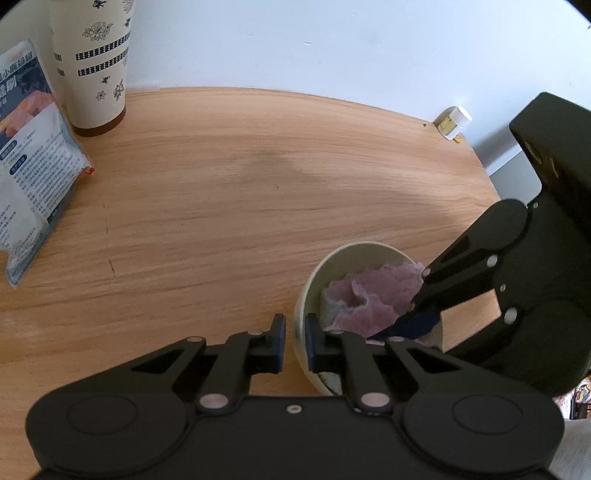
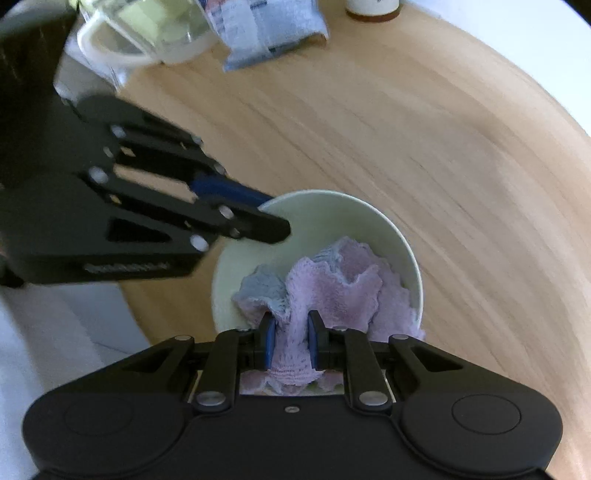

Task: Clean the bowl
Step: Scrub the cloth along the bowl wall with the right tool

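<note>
A pale green bowl stands on the wooden table near its front edge, with a crumpled pink and blue cloth inside. My left gripper is shut on the bowl's near rim, one pad outside the wall and one inside. From the right, my right gripper reaches down into the bowl. In the right wrist view, the right gripper is shut on a fold of the cloth inside the bowl. The left gripper clamps the rim on the far left side.
A tall flower-printed paper cup and a printed packet sit at the table's far left. A small white-capped bottle lies at the far right edge. A clear jug with a handle stands beside the packet. Bare wood lies between them.
</note>
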Demonstrator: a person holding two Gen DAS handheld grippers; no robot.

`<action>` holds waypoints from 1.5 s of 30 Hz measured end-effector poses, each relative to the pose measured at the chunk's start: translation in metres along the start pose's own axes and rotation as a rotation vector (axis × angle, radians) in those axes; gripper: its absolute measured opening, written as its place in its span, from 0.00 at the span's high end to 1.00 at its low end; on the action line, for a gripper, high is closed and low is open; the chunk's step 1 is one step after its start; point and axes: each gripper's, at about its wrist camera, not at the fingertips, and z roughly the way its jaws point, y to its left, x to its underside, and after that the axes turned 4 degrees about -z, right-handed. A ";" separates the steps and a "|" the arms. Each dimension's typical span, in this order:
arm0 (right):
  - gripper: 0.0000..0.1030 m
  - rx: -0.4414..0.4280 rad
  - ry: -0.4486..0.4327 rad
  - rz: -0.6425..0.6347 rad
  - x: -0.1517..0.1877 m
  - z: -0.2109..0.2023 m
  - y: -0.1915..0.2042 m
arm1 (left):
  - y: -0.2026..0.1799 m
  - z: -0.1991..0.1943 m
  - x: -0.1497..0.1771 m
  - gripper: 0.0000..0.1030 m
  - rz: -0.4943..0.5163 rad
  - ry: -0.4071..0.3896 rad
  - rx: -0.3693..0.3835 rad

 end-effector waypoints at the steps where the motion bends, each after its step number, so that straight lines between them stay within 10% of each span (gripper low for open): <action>1: 0.81 0.002 0.001 -0.004 -0.001 0.002 0.001 | 0.000 0.000 0.001 0.90 0.002 0.001 0.000; 12: 0.82 0.177 -0.146 -0.027 0.010 0.002 0.027 | 0.013 -0.001 0.000 0.92 -0.071 0.031 0.061; 20: 0.81 -0.140 -0.338 0.288 0.028 -0.016 -0.005 | 0.028 -0.005 0.000 0.92 -0.211 0.034 0.106; 28: 0.81 -0.155 -0.336 0.265 0.029 0.001 -0.006 | 0.027 -0.007 -0.004 0.91 -0.220 0.026 0.079; 45: 0.82 0.210 -0.248 0.046 0.025 -0.015 0.039 | 0.014 -0.003 0.000 0.91 -0.155 0.029 0.045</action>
